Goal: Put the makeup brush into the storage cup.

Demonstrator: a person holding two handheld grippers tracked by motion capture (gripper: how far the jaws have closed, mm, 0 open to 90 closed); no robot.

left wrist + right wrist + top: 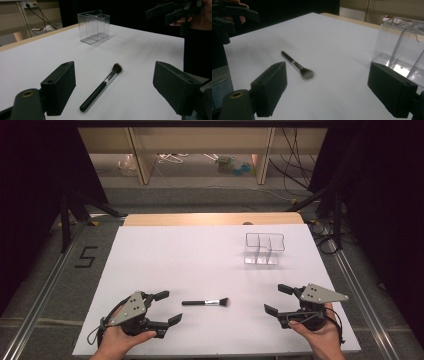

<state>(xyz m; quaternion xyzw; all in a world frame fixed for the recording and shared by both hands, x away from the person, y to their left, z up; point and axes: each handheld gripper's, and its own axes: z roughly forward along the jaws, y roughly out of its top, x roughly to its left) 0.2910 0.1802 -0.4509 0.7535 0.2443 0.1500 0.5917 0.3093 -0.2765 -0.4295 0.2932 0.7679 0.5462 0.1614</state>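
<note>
A black makeup brush (206, 303) with a silver collar lies flat on the white table top (200, 255), bristles pointing right. My left gripper (167, 308) rests at the front left, jaws open and empty, aimed at the brush (101, 88) handle end. At the front right my right gripper (278, 299) is open too, with nothing between its jaws, facing the brush (297, 65) bristles. A clear plastic organizer (264, 248) with inner dividers stands upright at the back right; it appears as the organizer (93, 26) beyond the brush and as the organizer (402, 47) close on the right.
The white board lies on a wooden table whose far edge (210, 218) shows behind it. Metal rails (45, 290) run along both sides on the floor. Shelving and cables (200, 160) stand far behind. Black curtains hang at either side.
</note>
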